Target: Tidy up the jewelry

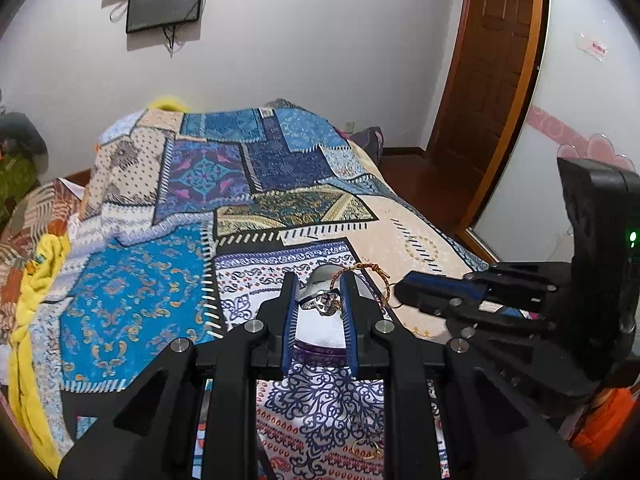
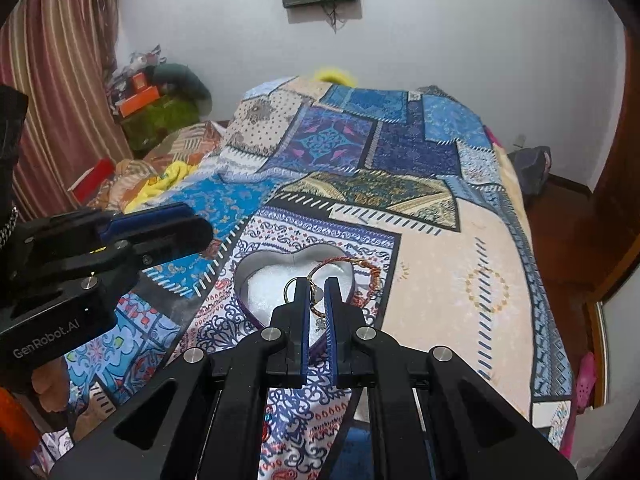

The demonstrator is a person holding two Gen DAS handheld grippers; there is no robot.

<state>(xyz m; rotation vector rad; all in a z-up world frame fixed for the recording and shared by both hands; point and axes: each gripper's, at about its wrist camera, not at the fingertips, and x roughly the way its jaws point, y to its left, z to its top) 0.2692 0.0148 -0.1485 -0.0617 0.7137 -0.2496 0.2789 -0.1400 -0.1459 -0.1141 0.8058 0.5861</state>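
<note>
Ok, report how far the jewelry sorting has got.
Done: a silver piece lies in the heart-shaped box, and the braided bracelet hangs over its rim. In hand: whether the right tongs grip anything is unclear; left tongs are open. Left: a gold ring lies on the quilt.

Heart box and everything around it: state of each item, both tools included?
heart box: lid off, white padding showing, flat on the bedspread
braided bracelet: draped over the box's right rim, partly inside
silver ring: lying in the box
pearl ring: pinched in the right tool, above the box
gold ring: loose on the bedspread, outside the box
left tool: open, straddling the box
</note>
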